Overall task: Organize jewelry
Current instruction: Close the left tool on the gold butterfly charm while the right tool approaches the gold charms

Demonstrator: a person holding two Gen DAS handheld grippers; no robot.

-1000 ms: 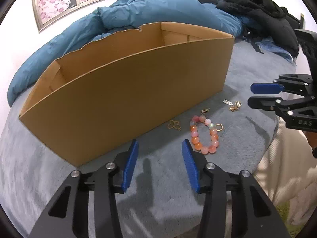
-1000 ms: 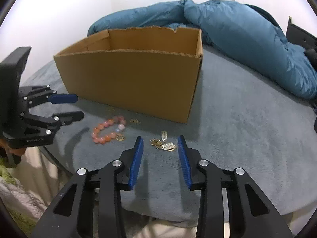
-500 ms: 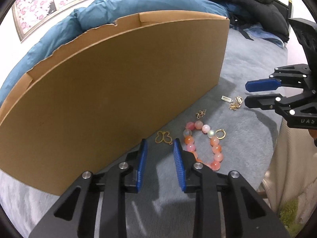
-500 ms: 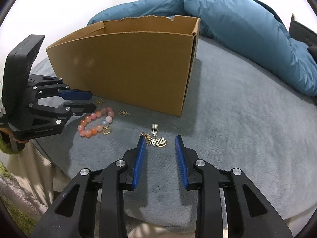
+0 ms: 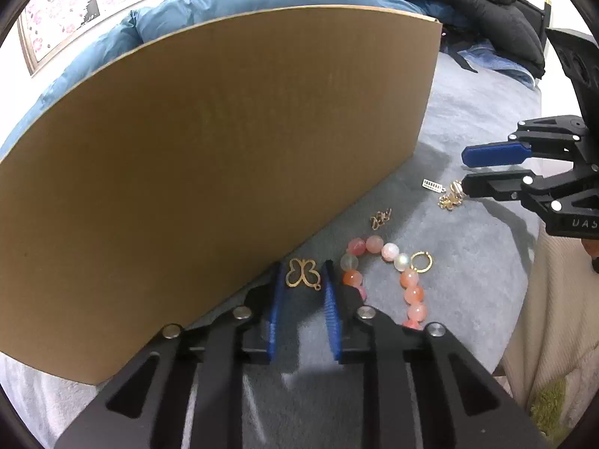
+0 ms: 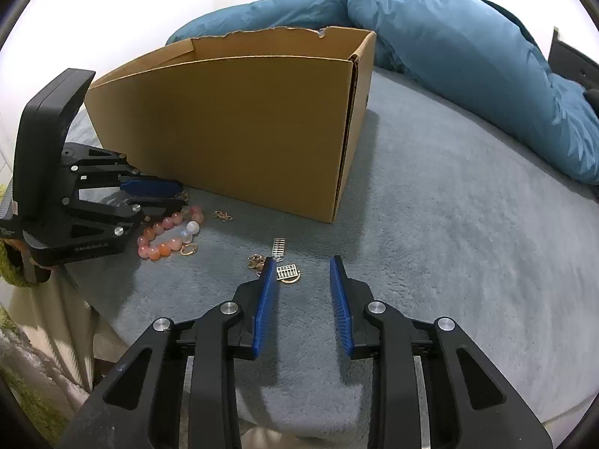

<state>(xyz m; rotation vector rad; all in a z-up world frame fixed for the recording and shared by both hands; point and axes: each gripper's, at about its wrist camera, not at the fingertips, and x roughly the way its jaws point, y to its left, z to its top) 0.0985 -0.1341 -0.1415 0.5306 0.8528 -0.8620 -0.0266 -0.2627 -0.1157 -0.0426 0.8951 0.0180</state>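
Note:
My left gripper (image 5: 303,275) is open and low on the grey bed cover, its blue pads on either side of a gold butterfly charm (image 5: 303,273), not closed on it. A pink and orange bead bracelet (image 5: 406,280) lies just right of it, with a gold hoop (image 5: 422,262) and a small gold piece (image 5: 380,219) nearby. My right gripper (image 6: 301,265) is open, its left pad beside a gold abacus pendant (image 6: 288,273) and a gold cluster (image 6: 256,262). A silver tag (image 6: 279,247) lies just beyond. The cardboard box (image 6: 239,119) stands open behind the jewelry.
A blue duvet (image 6: 468,48) is heaped behind the box. Black clothing (image 5: 468,3) lies at the far right in the left wrist view. The bed's edge (image 6: 93,310) drops off close to the jewelry, with a cream bed skirt (image 5: 554,318) below.
My left gripper has moved forward and down to the box's foot, narrowing around the butterfly charm. My right gripper has moved forward to the abacus pendant and stayed open.

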